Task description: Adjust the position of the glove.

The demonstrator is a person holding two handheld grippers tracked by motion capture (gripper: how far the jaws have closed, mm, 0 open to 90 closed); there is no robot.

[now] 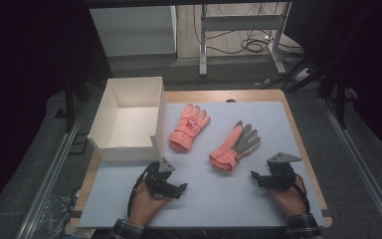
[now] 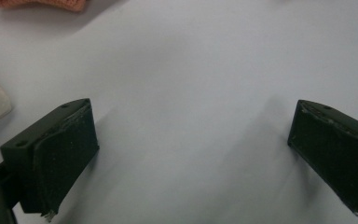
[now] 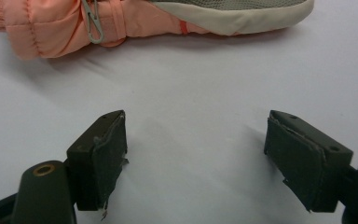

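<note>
We had both tools low in the high view, the left gripper (image 1: 175,189) at lower centre-left and the right gripper (image 1: 261,179) at lower right, each with its jaws spread wide over bare white table (image 1: 219,199) and gripping nothing. The palm-up glove (image 1: 235,147) lay mid-frame, just beyond the right gripper; the other glove (image 1: 189,127) sat above and left of it, beside the white box (image 1: 125,119). We judged these padded gloves soft, light and floppy, so the thick knitted cuff looked the best place to pinch. The right gripper view gave us a small clip (image 3: 91,24) near the cuff, lost from above; the left gripper view caught just a pink edge (image 2: 42,3) at its upper left.
</note>
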